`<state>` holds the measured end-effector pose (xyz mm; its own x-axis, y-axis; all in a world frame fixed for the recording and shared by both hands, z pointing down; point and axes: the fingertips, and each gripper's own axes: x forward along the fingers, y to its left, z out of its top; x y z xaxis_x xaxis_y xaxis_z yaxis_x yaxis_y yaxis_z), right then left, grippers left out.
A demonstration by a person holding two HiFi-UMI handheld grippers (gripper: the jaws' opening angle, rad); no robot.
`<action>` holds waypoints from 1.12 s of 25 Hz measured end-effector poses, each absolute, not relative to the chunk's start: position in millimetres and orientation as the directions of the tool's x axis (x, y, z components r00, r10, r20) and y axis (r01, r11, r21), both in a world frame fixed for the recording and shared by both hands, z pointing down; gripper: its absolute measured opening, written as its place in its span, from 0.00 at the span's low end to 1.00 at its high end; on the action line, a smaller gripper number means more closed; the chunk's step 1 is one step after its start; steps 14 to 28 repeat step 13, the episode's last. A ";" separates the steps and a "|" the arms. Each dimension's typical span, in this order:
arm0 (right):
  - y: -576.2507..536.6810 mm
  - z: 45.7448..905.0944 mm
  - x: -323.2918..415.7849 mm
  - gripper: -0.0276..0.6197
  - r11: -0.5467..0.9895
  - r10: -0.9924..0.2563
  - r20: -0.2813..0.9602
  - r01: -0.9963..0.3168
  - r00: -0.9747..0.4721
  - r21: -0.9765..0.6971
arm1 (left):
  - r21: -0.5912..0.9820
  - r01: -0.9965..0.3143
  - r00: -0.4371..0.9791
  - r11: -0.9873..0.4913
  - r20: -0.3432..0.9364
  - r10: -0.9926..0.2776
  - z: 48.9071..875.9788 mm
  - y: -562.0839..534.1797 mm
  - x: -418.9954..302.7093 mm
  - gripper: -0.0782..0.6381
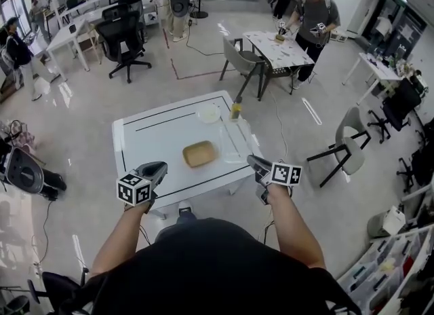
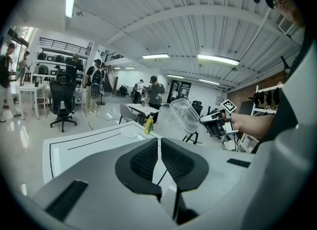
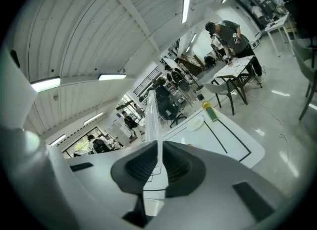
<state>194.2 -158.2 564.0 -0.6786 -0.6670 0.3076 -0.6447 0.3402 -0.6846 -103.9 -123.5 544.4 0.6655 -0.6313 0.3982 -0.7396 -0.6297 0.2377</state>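
Clear plastic lid (image 1: 234, 140), pinched at its near edge by the right gripper (image 1: 260, 166) and held in the air above the right-hand part of the white worktop (image 1: 146, 144). In the right gripper view the lid (image 3: 151, 115) is seen edge-on as a thin upright sheet, clamped between the two dark pads of that gripper (image 3: 158, 157). In the left gripper view the same lid (image 2: 184, 116) is shown tilted and clear of the worktop surface. The left gripper (image 1: 157, 168) is held over the near edge of the worktop, its jaws brought almost together with nothing between them, as its own view confirms (image 2: 159, 157). A tan rectangular tray (image 1: 199, 153) lies on the worktop just left of the raised lid. A round clear dish (image 1: 208, 113) and a yellow bottle (image 1: 236, 110) stand farther back, side by side.

The step in hand is judged to be the carrying of the lid, with the grip already made. Because the lid is thin and held by one edge only, a level, slow movement is called for, and the lid's outline must be squared to whatever it is lowered onto before the pinch is eased.
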 end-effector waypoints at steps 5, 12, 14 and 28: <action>-147.9 558.9 193.9 0.11 0.339 -0.673 0.300 -0.643 -0.676 -0.687 | 0.237 -0.738 0.668 -0.632 0.391 -0.633 541.1 -118.4 -104.6 0.16; -143.7 558.3 192.7 0.11 0.340 -0.680 0.294 -0.644 -0.672 -0.686 | 0.232 -0.748 0.659 -0.622 0.378 -0.650 536.9 -118.6 -114.5 0.16; -143.1 558.0 192.0 0.11 0.340 -0.680 0.293 -0.644 -0.671 -0.686 | 0.231 -0.749 0.658 -0.621 0.377 -0.652 535.8 -118.4 -116.1 0.16; -143.1 558.0 192.0 0.11 0.340 -0.680 0.293 -0.644 -0.671 -0.686 | 0.231 -0.749 0.658 -0.621 0.377 -0.652 535.8 -118.4 -116.1 0.16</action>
